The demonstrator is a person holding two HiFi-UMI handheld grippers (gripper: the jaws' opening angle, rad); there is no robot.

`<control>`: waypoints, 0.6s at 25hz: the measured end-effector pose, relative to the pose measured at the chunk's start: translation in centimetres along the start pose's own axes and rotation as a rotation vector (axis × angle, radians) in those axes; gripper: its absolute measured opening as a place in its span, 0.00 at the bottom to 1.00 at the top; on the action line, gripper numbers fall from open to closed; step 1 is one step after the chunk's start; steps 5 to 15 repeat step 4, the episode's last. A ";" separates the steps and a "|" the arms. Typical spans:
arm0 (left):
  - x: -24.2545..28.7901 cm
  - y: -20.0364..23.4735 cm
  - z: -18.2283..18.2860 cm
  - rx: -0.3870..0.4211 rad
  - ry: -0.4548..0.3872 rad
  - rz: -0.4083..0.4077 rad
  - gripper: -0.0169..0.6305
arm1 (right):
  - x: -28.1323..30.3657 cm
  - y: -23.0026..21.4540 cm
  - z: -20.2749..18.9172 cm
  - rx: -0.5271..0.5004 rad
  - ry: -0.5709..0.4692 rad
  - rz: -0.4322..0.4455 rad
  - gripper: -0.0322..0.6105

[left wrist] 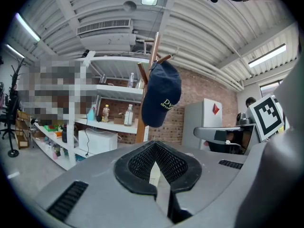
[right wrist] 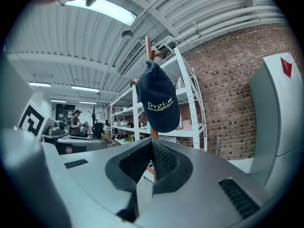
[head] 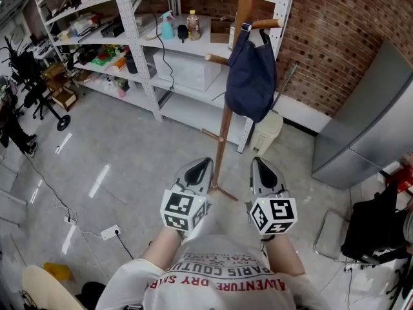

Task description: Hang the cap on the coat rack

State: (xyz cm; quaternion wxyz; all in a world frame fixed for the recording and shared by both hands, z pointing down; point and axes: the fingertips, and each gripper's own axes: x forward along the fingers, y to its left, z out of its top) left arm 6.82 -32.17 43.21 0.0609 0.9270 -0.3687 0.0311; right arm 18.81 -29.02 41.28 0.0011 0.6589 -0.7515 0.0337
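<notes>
The navy cap (head: 250, 76) hangs from an upper peg (head: 266, 24) of the wooden coat rack (head: 225, 118), well apart from both grippers, so the task looks finished. The cap seems to be caught by its back strap, though the head view shows it too small to be sure. The left gripper (head: 199, 167) and the right gripper (head: 263, 168) sit low, near the person's chest, each with its jaws pressed together on nothing. At most, a check that the cap sits securely remains.
</notes>
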 end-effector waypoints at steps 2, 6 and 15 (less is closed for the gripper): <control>0.1 -0.1 0.0 0.000 0.003 -0.003 0.04 | 0.0 -0.1 0.1 0.000 -0.002 0.000 0.07; 0.1 -0.2 -0.1 -0.001 0.006 -0.007 0.04 | 0.1 -0.2 0.2 0.001 -0.004 -0.001 0.07; 0.1 -0.2 -0.1 -0.001 0.006 -0.007 0.04 | 0.1 -0.2 0.2 0.001 -0.004 -0.001 0.07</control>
